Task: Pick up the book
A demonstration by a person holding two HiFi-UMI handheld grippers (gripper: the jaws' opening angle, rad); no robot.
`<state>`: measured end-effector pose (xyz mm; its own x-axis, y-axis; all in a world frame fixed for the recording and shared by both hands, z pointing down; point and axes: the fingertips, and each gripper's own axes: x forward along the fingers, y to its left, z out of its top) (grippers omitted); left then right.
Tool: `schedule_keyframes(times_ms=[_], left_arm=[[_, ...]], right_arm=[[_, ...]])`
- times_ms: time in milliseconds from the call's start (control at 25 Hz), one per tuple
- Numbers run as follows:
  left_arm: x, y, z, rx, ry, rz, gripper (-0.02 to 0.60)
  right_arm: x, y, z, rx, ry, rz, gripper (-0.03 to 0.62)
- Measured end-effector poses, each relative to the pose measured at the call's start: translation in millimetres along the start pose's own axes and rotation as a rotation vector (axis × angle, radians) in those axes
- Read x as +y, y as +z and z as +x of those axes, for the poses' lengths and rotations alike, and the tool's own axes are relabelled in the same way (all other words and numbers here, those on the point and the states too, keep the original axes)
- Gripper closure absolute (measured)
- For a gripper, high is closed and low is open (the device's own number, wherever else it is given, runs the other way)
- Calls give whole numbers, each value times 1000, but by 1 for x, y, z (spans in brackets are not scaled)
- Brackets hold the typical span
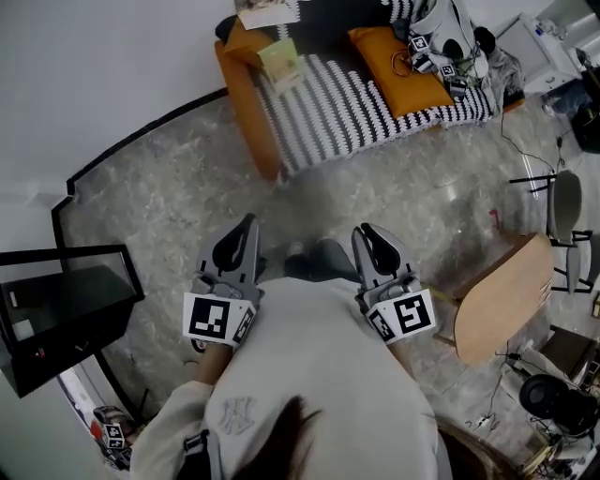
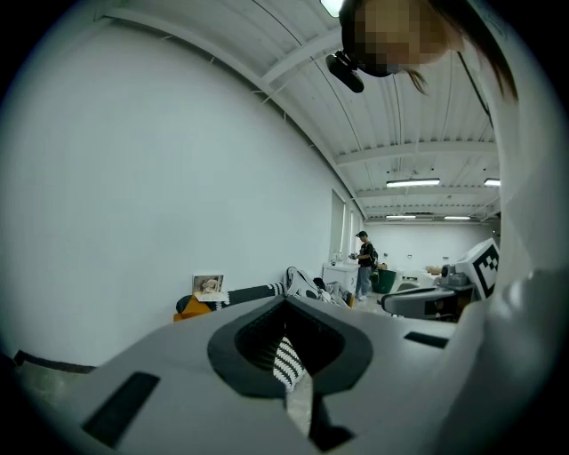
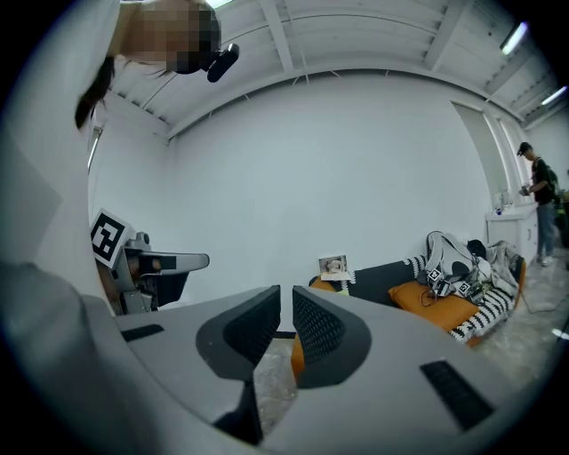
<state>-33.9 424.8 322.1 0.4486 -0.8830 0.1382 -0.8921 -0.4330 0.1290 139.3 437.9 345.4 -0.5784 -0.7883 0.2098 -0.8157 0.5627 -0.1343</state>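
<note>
- Grey marbled floor (image 1: 178, 197) across most of the head view, edged by a black skirting line under a white wall (image 1: 94, 56)
- Orange sofa (image 1: 246, 112) at the top of that view, against the wall, draped with a black-and-white striped throw (image 1: 347, 103); also low in both gripper views, far ahead of the jaws
- Person's pale sweatshirt (image 1: 309, 375) along the bottom edge, both grippers held out ahead of it over the floor
- Black glass-fronted cabinet (image 1: 66, 300) at the left edge; pale wooden board (image 1: 506, 295) at the right, with a grey chair (image 1: 565, 208) just beyond it
- Orange cushion (image 1: 398, 61) on the throw, beside a heap of gear (image 1: 441, 37) with marker cubes at the sofa's right end
- Left gripper (image 1: 249, 221) (image 2: 284, 300): jaws together, tips meeting, nothing clamped, only the distant striped throw visible through the hollow between the pads
- Right gripper (image 1: 366, 229) (image 3: 286, 293): jaws together with only a thin slit between them, nothing in them, pointed towards the sofa
- Book (image 1: 279, 60), pale green, flat on the sofa near its left end, at the edge of the throw beside the orange arm, well apart from both grippers and untouched
- Photo print (image 1: 267, 11) (image 3: 333, 267) propped against the wall on the sofa back, just behind the book
- Second person (image 3: 536, 187) standing far off at the right of the right gripper view
</note>
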Motion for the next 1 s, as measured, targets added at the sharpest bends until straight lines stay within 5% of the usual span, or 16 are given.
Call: schedule_keyframes(times_ms=[480, 1000], left_arm=[[19, -6, 33, 34, 76, -12, 572], [16, 27, 154, -38, 161, -27, 572]], right_arm=[[-34, 2, 41, 35, 55, 23, 537], [-151, 47, 102, 9, 115, -15, 537]])
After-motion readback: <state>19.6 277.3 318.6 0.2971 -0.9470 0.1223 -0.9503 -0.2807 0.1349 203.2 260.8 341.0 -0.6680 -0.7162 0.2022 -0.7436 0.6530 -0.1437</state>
